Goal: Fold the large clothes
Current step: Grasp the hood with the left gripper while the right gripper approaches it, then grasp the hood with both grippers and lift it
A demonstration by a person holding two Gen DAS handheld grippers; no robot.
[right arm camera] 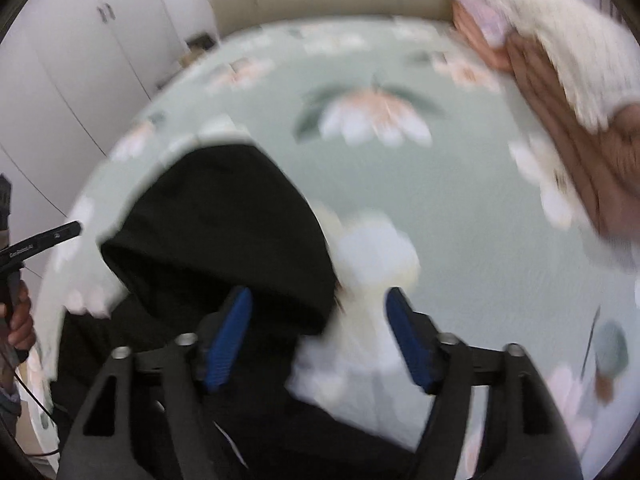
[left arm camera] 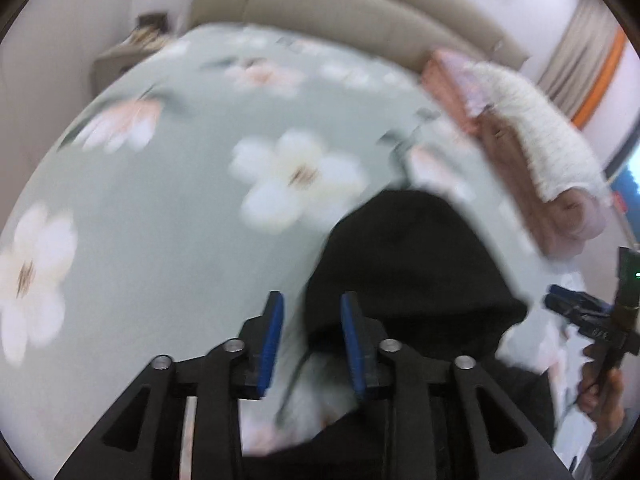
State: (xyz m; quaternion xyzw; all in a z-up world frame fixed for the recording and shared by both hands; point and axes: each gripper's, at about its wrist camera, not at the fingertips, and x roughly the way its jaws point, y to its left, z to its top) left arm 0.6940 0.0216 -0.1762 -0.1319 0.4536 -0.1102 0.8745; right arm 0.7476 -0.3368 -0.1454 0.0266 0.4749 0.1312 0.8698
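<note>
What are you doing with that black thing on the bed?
A person holds a gripper in each hand over a black hoodie that lies on a flowery bedsheet. Its hood points toward the headboard. The left gripper and the right gripper are both open and hold nothing; the hoodie just lies under them. A pile of folded clothes sits at the bed's far right.

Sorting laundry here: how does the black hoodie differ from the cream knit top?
The black hoodie is dark and smooth, lying near on the flowered bedsheet, hood rounded. The cream knit top is pale and ribbed, draped over pink folded things at the far side. Both are soft clothes on the bed.
</note>
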